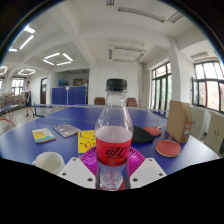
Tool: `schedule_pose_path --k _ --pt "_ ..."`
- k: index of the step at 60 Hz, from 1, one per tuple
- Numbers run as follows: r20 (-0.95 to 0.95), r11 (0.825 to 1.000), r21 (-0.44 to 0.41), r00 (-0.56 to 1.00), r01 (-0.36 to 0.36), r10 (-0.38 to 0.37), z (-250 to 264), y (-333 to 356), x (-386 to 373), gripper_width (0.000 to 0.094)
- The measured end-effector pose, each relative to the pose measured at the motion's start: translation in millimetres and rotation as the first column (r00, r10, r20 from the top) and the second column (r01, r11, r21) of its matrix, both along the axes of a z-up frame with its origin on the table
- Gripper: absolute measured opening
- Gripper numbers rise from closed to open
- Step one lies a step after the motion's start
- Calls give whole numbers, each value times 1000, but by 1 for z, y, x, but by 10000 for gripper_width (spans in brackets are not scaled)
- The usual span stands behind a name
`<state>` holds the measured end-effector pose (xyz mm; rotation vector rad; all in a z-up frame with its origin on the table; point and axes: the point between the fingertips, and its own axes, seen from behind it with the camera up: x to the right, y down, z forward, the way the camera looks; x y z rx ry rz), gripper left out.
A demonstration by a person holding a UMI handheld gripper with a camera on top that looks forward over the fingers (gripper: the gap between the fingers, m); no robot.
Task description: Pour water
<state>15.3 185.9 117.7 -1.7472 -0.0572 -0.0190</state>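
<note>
We judge the carrying step under way: our tool (112,172) clamps the bottle (113,140) upright above the surface (30,148); next, tipping it over the white cup (48,160) at eight o'clock.

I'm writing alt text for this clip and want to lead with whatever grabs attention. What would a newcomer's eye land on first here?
First, the clear bottle with a black cap and red label, standing upright between the gripper fingers, whose pink pads flank its base; whether they press on it is unclear. It rests on a blue table, with a yellow booklet behind it and an orange disc off to its side.
</note>
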Motion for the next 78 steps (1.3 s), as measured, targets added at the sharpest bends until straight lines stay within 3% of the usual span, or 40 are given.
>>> schedule_pose_path --k 5,6,14,22,27,29,34,50,66,78 --pt "13 999 -40 1000 8 -7 -21 -8 4 338" --pt "14 1000 0 1000 13 -13 -19 3 3 333" --pt "7 1000 -9 1000 29 -29 -22 -2 0 349" --pt "14 996 -78 999 40 -39 -27 -5 3 554" --pt "-17 989 -132 998 63 -66 -24 -14 5 871" --pt "-24 988 -143 997 66 -70 -18 -19 7 823" --pt "-24 986 -154 997 68 -72 2 -40 7 862" --pt "-28 967 -233 993 107 -116 71 -157 -21 851" --pt "9 938 -302 984 170 -176 128 -363 -78 852" --pt "-3 933 -318 984 167 -177 147 -503 -131 852"
